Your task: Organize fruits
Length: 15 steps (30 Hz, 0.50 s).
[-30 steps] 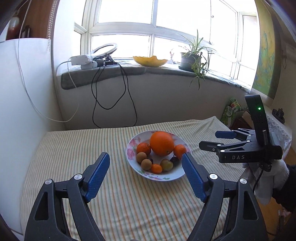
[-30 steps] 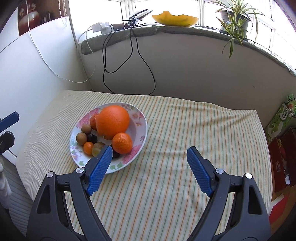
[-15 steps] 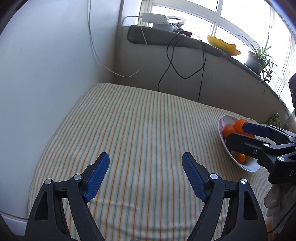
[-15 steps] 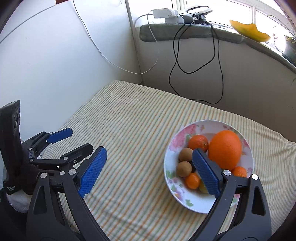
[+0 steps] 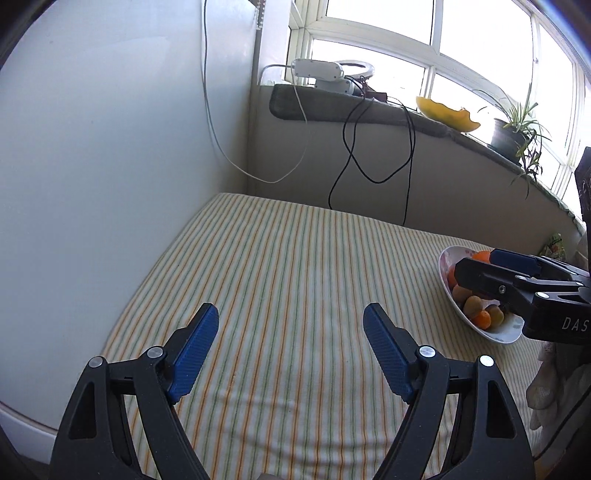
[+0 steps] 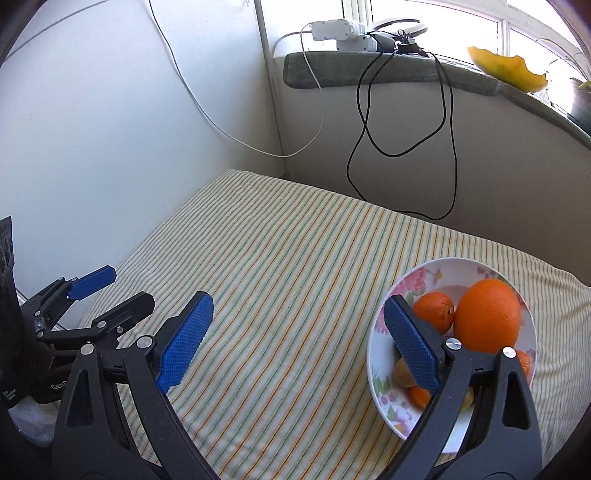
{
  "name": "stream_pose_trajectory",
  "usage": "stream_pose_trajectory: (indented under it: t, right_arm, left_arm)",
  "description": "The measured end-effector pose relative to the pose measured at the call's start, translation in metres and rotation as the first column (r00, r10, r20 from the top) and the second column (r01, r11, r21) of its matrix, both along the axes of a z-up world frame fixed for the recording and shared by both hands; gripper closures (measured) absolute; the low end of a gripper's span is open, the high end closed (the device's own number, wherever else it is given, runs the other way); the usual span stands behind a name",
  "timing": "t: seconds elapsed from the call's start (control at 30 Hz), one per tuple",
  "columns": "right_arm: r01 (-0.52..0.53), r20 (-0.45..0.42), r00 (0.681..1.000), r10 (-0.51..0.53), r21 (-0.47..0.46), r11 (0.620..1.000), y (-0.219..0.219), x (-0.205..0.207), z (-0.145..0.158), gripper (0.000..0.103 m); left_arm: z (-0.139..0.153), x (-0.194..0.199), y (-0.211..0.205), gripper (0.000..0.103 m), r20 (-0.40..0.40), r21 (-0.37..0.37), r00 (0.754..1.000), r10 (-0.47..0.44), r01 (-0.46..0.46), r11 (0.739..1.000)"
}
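Observation:
A white flowered bowl (image 6: 443,273) sits on the striped cloth at the right and holds a large orange (image 6: 487,315), a small orange (image 6: 434,308) and several small fruits. My right gripper (image 6: 295,339) is open and empty, its right finger over the bowl's left rim. The bowl (image 5: 445,271) also shows at the right edge of the left wrist view, partly hidden by the right gripper (image 5: 480,273). My left gripper (image 5: 290,334) is open and empty above bare cloth left of the bowl; it also shows in the right wrist view (image 6: 110,291).
The striped cloth (image 5: 295,266) covers the table, with a white wall on the left. Cables (image 6: 399,147) hang from a sill that holds a power strip (image 6: 332,29), a yellow melon rind (image 6: 506,70) and a potted plant (image 5: 513,133).
Both grippers have swung left. The bowl has slid from the middle of each view to the right side. Both grippers stay open and empty.

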State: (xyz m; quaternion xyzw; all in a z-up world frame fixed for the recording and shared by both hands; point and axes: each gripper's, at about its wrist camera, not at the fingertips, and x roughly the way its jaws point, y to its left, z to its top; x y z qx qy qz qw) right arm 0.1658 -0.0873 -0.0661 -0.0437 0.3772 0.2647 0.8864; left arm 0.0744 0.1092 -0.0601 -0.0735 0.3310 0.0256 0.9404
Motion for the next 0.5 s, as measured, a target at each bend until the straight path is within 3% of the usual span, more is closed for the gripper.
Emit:
stream_pose_trajectory:
  t: [0.27,0.5]
  right_arm:
    - [0.044,0.111,0.993,-0.05,0.048,0.998,-0.036,-0.037,0.031,0.007]
    - [0.104,0.17,0.979,-0.11,0.044,0.994,-0.067,-0.062,0.04,0.007]
  left_arm:
    - [0.028,-0.034,-0.034,0.022,0.091,0.027,0.995,-0.048,0.045,0.999]
    - [0.034,-0.044,-0.049,0.022,0.105,0.012,0.991,-0.087,0.086,0.996]
